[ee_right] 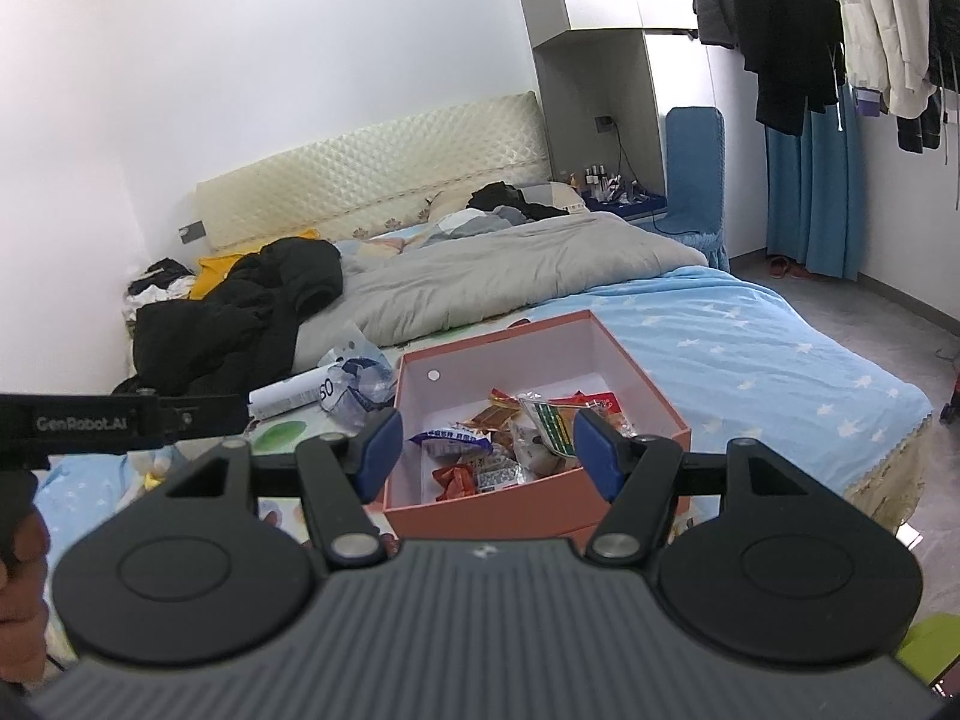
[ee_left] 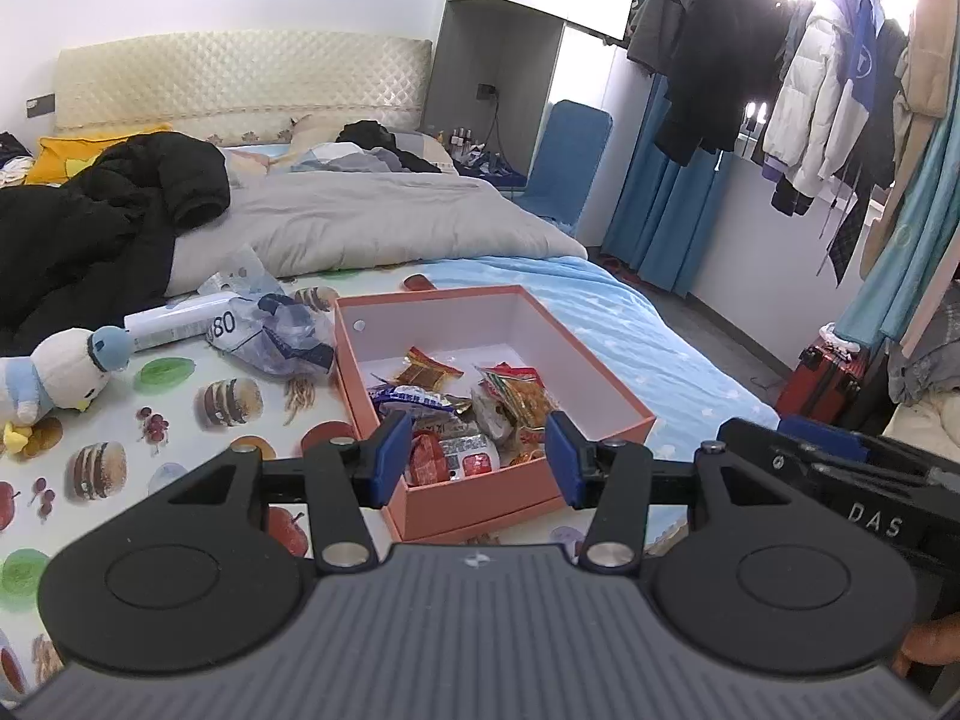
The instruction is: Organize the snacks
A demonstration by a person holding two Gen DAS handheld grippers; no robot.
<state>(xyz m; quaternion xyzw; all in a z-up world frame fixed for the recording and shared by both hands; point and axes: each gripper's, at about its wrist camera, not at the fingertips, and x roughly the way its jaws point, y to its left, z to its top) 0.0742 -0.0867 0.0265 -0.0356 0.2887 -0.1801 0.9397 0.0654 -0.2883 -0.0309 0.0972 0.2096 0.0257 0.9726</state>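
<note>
At far left of the left wrist view a plush duck (ee_left: pixel 57 375) lies by a crumpled bag (ee_left: pixel 270 330) printed "80". Centre frame, the left gripper (ee_left: pixel 477 456) and right gripper (ee_right: pixel 483 450) hold fingers apart over the orange box (ee_left: pixel 606 378) of snack packets (ee_left: pixel 474 414); "DAS" shows right.

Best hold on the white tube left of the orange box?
Take the white tube across its middle, coming from above. It lies flat on the printed sheet, so its round sides are open to the claw. Its right end is tucked against the crumpled plastic bag, so avoid that end.
</note>
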